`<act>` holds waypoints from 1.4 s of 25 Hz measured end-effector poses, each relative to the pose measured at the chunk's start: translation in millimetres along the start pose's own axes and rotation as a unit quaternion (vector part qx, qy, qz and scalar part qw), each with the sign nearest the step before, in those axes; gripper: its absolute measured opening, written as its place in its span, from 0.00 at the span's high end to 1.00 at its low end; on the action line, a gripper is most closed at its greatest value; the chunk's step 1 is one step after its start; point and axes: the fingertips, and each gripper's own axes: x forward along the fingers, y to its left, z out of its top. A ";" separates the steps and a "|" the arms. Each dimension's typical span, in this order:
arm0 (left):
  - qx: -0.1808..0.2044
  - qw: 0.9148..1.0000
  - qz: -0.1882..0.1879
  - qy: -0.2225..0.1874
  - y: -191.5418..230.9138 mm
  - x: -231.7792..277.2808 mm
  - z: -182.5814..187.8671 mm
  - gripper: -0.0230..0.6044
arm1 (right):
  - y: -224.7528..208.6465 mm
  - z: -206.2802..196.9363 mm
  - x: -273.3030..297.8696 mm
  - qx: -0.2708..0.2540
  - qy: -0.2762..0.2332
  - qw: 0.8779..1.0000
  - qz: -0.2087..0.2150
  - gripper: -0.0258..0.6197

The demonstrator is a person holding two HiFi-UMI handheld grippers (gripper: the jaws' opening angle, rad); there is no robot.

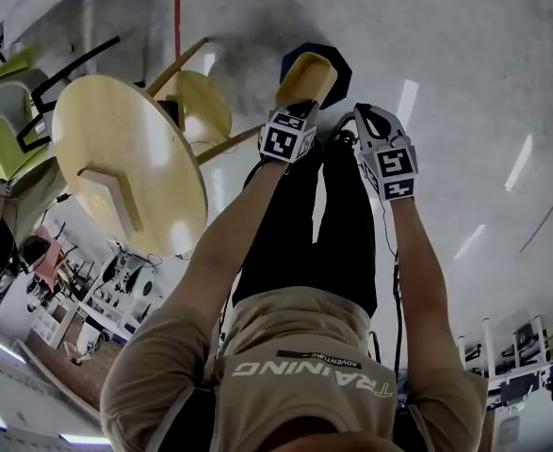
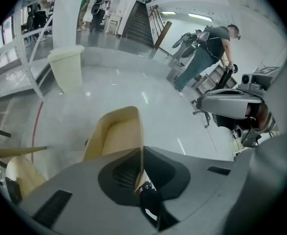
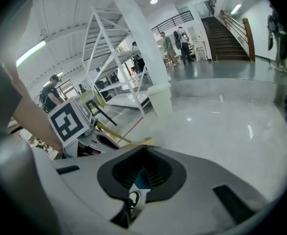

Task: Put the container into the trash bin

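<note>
A tan open container (image 1: pixel 306 75) hangs above the floor, gripped by one wall. My left gripper (image 1: pixel 297 111) is shut on it. In the left gripper view the container (image 2: pixel 116 133) rises straight out of the closed jaws of the left gripper (image 2: pixel 139 153). A cream trash bin (image 2: pixel 66 67) stands far off on the shiny floor by a white pillar; it also shows in the right gripper view as the trash bin (image 3: pixel 160 98). Beside the left one, my right gripper (image 1: pixel 365 122) is shut with nothing held, and the right gripper (image 3: pixel 142 169) points across the floor.
A round yellow table (image 1: pixel 125 158) and a wooden stool (image 1: pixel 203 102) stand at my left. A dark blue object (image 1: pixel 337 62) lies under the container. White metal racks (image 3: pixel 109 62), stairs (image 2: pixel 138 18) and people (image 2: pixel 209 53) are farther away.
</note>
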 end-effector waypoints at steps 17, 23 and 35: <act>0.000 0.999 -0.010 0.046 36.8 100.8 -32.4 0.92 | -35.8 -56.5 63.4 0.030 0.011 0.999 0.002 0.96; -0.011 0.999 -0.005 0.039 45.2 105.6 -32.0 0.90 | -27.5 -61.4 63.5 0.032 0.012 0.999 0.010 0.96; -0.007 1.000 -0.009 0.026 41.5 77.2 -31.2 0.85 | -6.1 -64.6 46.8 0.026 0.014 0.999 0.015 0.96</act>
